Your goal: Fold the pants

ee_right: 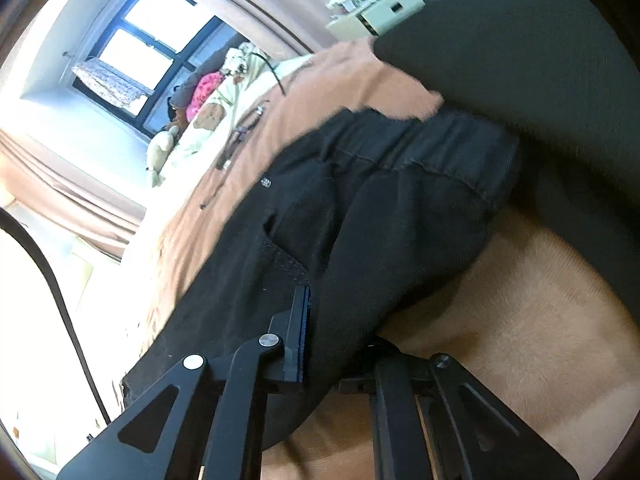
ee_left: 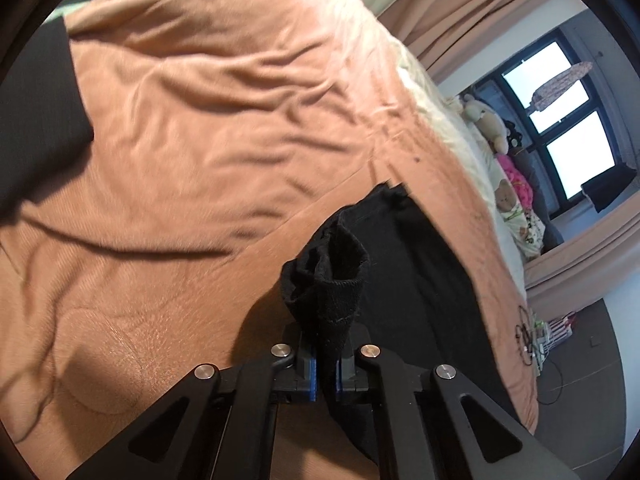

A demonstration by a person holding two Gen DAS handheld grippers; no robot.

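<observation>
The black pants (ee_left: 420, 272) lie on a peach bed cover (ee_left: 200, 120). My left gripper (ee_left: 327, 354) is shut on a bunched end of the black fabric (ee_left: 332, 276), which stands up out of the blue pads like a cone, raised a little off the bed. In the right wrist view the pants (ee_right: 400, 208) fill the middle, with the waistband (ee_right: 440, 148) at the far end and a pocket seam near the fingers. My right gripper (ee_right: 336, 340) is shut on a fold of them. Its left finger (ee_right: 298, 332) shows; fabric drapes over the right one.
A dark sleeve (ee_left: 36, 120) enters at the left. Stuffed toys and pillows (ee_left: 508, 168) line the bed's far side under a window (ee_left: 560, 120). A cable (ee_right: 244, 132) lies on the cover (ee_right: 520, 320). Beyond the bed edge are grey floor (ee_right: 540, 60) and a white box (ee_right: 376, 12).
</observation>
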